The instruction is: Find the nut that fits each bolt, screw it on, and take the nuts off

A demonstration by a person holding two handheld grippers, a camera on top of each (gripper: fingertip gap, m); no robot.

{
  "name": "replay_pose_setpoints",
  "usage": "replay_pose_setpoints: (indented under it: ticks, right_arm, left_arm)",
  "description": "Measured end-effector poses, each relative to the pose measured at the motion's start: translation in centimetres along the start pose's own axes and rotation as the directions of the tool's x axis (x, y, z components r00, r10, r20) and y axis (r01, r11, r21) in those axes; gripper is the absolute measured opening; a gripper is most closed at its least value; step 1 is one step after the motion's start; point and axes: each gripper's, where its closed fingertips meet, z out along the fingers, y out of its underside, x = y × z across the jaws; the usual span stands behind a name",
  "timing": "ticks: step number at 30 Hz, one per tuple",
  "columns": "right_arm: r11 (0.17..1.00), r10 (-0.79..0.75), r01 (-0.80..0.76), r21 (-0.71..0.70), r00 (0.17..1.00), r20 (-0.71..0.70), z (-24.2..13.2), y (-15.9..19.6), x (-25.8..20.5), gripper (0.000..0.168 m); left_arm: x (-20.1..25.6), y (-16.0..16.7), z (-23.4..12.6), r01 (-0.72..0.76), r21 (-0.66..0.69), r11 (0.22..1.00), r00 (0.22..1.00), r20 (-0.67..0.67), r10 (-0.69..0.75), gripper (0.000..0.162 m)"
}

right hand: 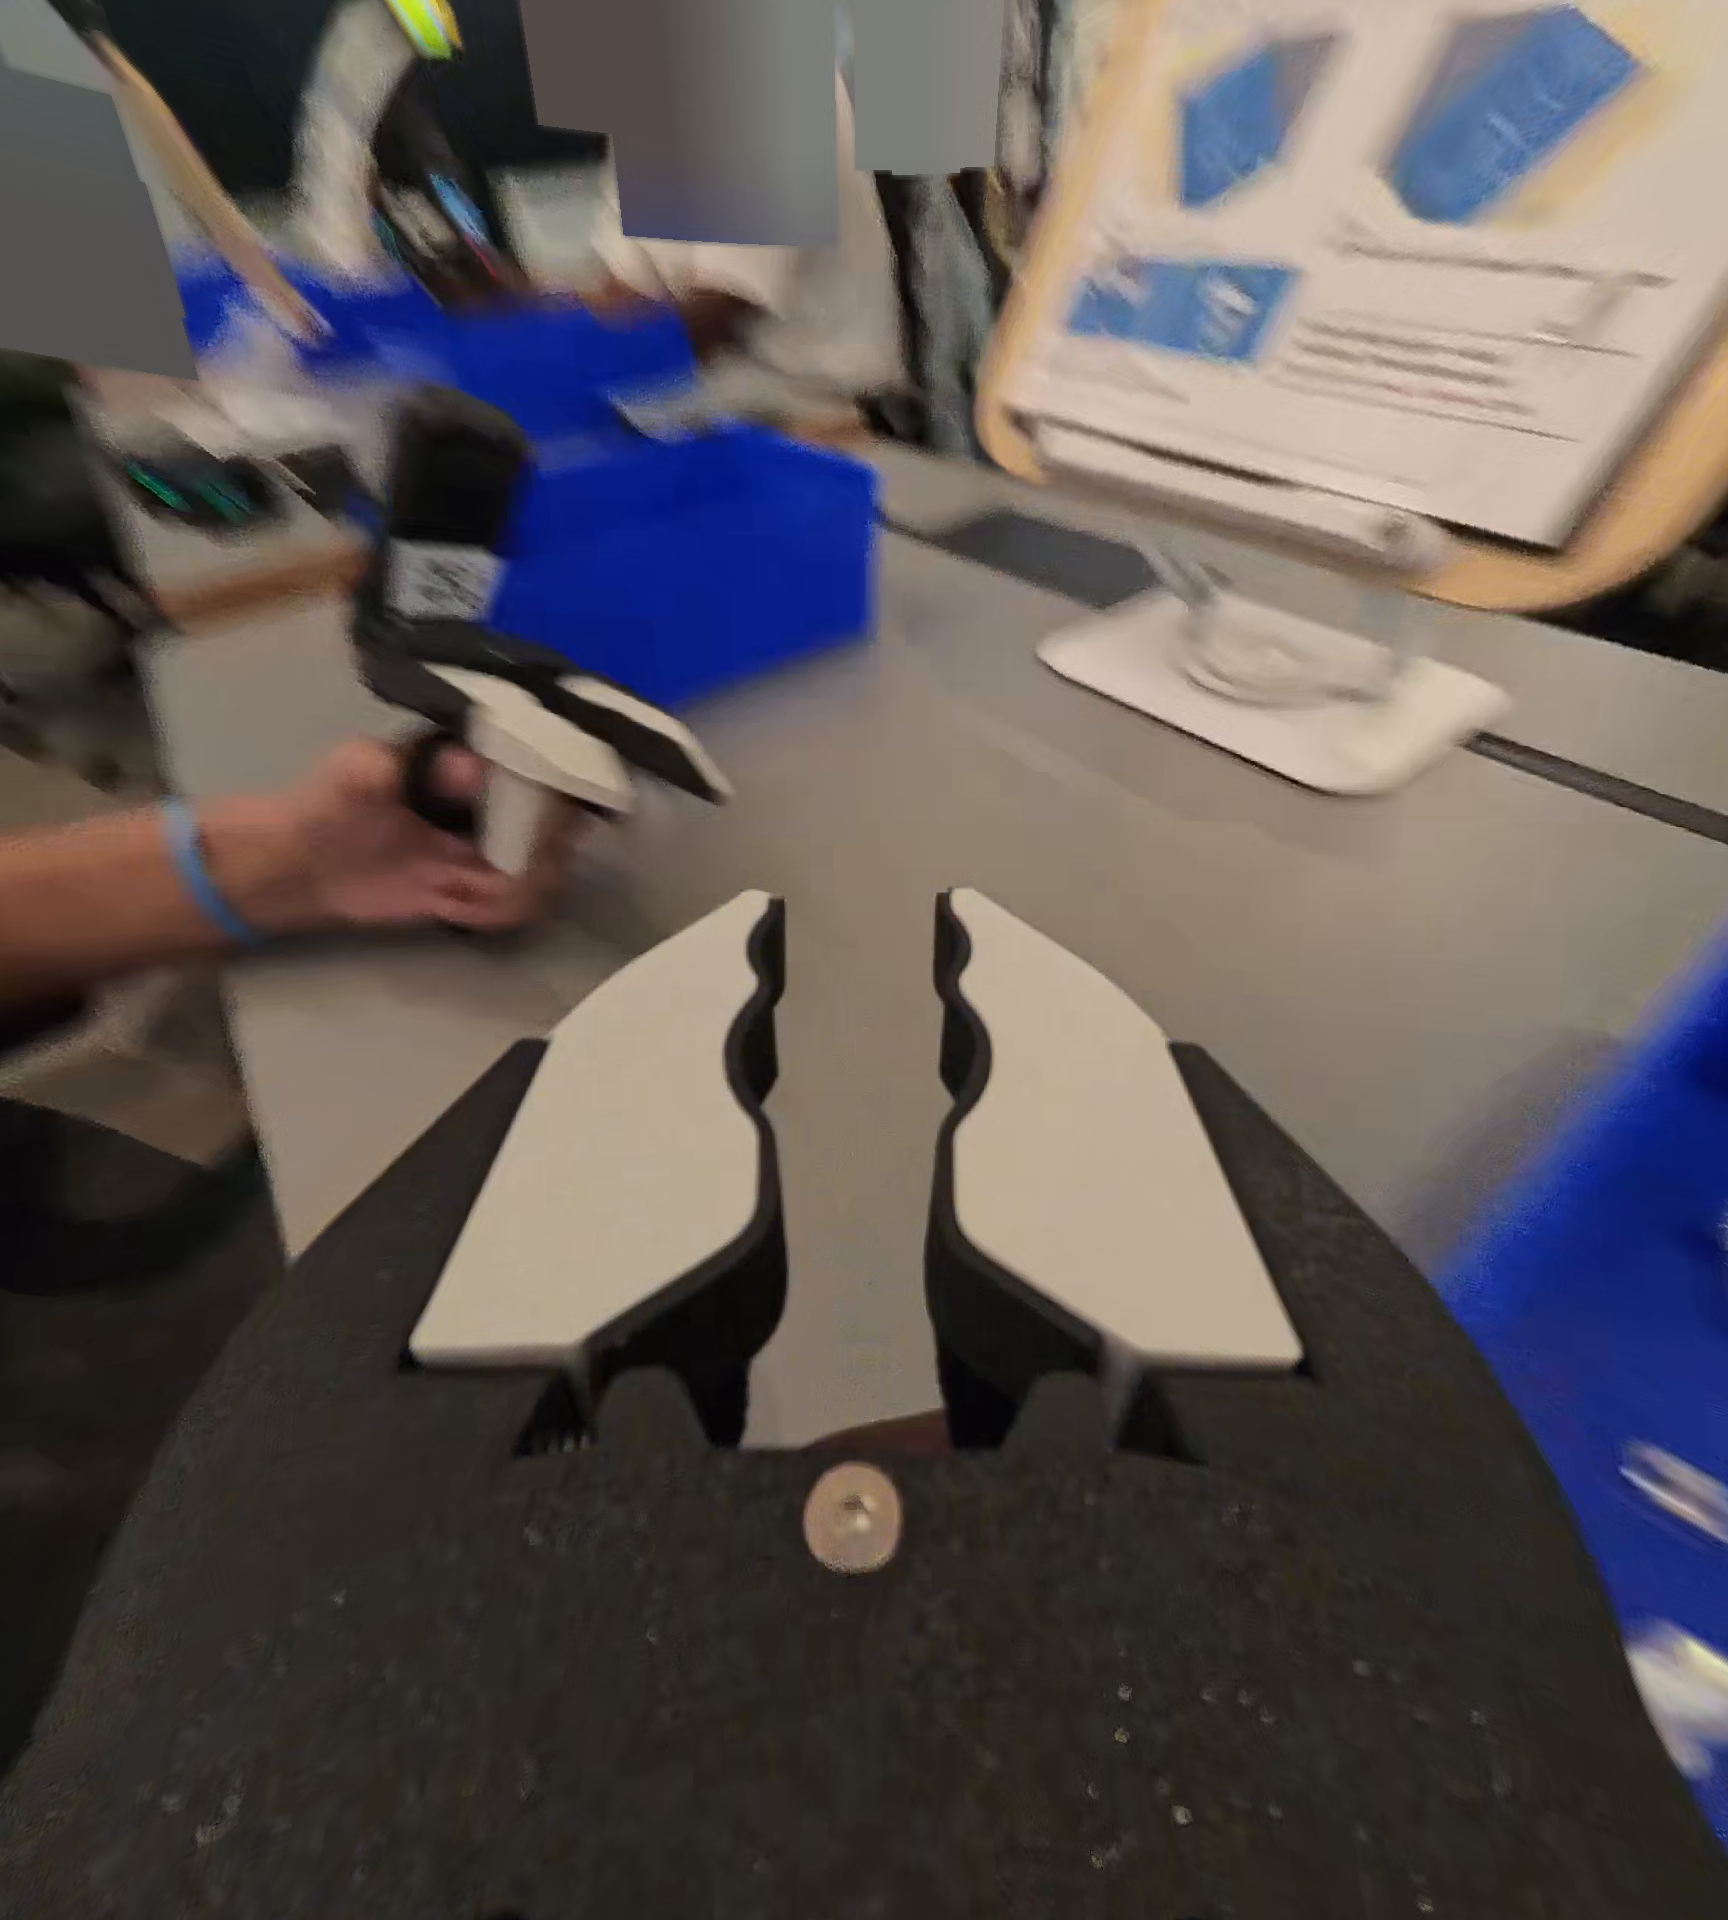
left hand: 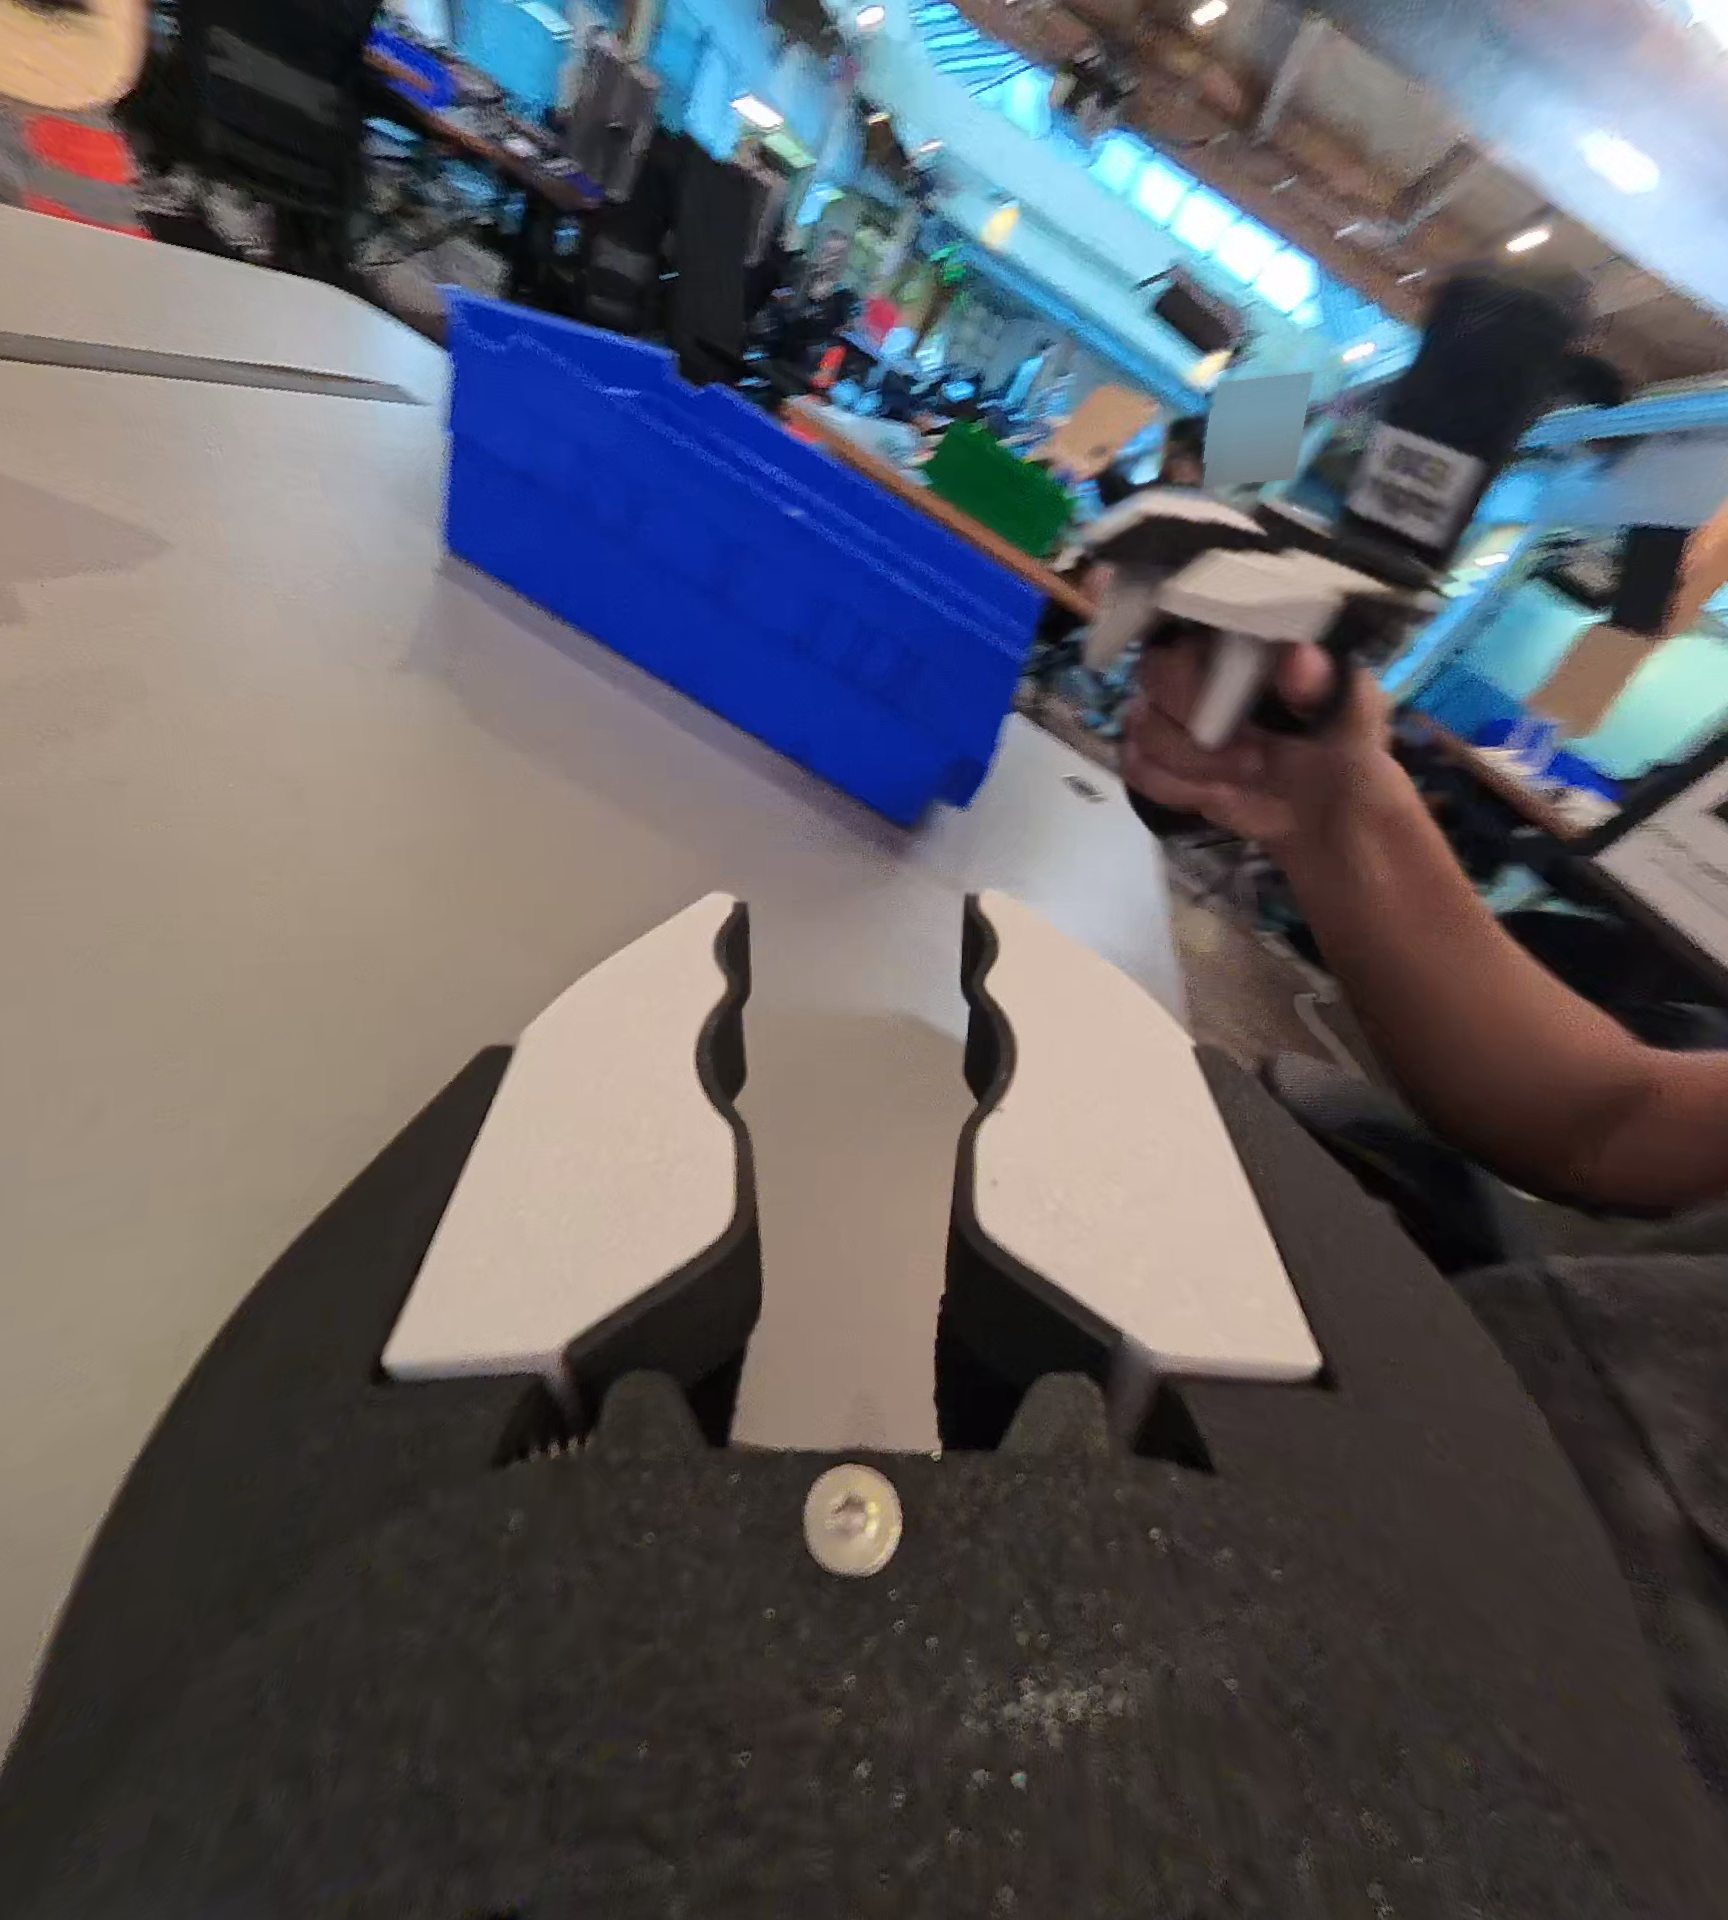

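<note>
Both the left gripper (left hand: 855, 914) and right gripper (right hand: 858, 904) hover over the grey counter (left hand: 216, 831) with fingers narrowly parted, holding nothing. No bolts or nuts show; perhaps they lie in the blue bin (left hand: 714, 551). Small, hard, slippery steel likely: pinch nuts across their flats

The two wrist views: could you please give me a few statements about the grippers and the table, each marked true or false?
1. The left gripper is open and empty. True.
2. The right gripper is shut on a nut. False: it is open, holding nothing.
3. A blue bin stands on the grey table. True.
4. A bolt lies between the left gripper's fingers. False: only bare table shows there.
</note>
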Motion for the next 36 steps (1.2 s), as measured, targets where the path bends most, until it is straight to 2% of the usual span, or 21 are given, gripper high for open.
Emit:
replay_pose_setpoints:
  ticks: [3,6,8,12,15,20,22,24,28,30,32,34,36]
  right_arm:
    - [0.984,0.082,-0.104,0.145,0.986,0.147,3.5,1.8,-3.9,0.028]
    - [0.983,0.045,-0.069,0.173,0.989,0.143,5.5,2.8,-4.9,0.029]
    - [0.965,0.049,-0.076,0.250,0.992,0.115,5.5,2.5,-4.9,0.024]
    - [0.950,0.033,-0.065,0.306,0.993,0.109,5.1,2.3,-5.0,0.020]
    - [0.950,0.085,-0.119,0.287,0.988,0.130,5.2,2.6,-4.5,0.022]
    - [0.954,0.049,-0.078,0.291,0.993,0.105,5.0,2.6,-4.8,0.022]
    - [0.950,0.032,-0.054,0.309,0.997,0.075,4.4,2.4,-4.9,0.023]
    - [0.925,0.038,-0.046,0.377,0.999,0.028,2.3,1.6,-4.8,0.025]
    - [0.848,0.040,0.089,0.523,0.973,-0.229,-6.5,-0.8,-1.5,0.023]
    - [0.802,0.128,0.145,0.580,0.906,-0.403,-12.4,-0.7,2.6,0.020]
    - [0.780,0.250,0.169,0.602,0.798,-0.548,-17.9,1.0,7.3,0.021]
    - [0.794,0.326,0.179,0.580,0.680,-0.657,-22.3,2.6,10.8,0.024]
    - [0.855,0.338,0.142,0.499,0.579,-0.743,-24.7,3.8,13.2,0.026]
  left_arm:
    - [-1.7,0.2,-0.7,-0.069,-0.052,0.996,0.972,0.220,0.079,0.038]
    - [-2.6,0.7,-3.0,-0.145,-0.085,0.986,0.891,0.422,0.167,0.040]
    - [-2.6,0.8,-4.8,-0.156,-0.051,0.986,0.851,0.499,0.161,0.040]
    - [-2.6,1.2,-6.8,-0.110,0.043,0.993,0.838,0.541,0.069,0.040]
    - [-2.7,1.3,-6.9,-0.070,0.059,0.996,0.859,0.511,0.030,0.043]
    - [-2.7,1.7,-6.5,-0.104,0.014,0.994,0.826,0.559,0.079,0.044]
    - [-1.9,2.0,-4.6,-0.100,-0.008,0.995,0.828,0.554,0.088,0.049]
    - [-0.1,2.3,-0.9,-0.083,-0.018,0.996,0.851,0.519,0.081,0.051]
    - [4.4,3.2,9.7,-0.171,-0.090,0.981,0.855,0.481,0.193,0.069]
    - [6.5,3.4,15.1,-0.193,-0.112,0.975,0.860,0.459,0.223,0.080]
    - [7.7,3.3,19.5,-0.162,-0.101,0.982,0.866,0.461,0.191,0.091]
    - [7.4,3.3,22.6,-0.134,-0.115,0.984,0.841,0.512,0.175,0.091]
    - [6.3,3.5,24.6,-0.114,-0.124,0.986,0.804,0.571,0.165,0.090]
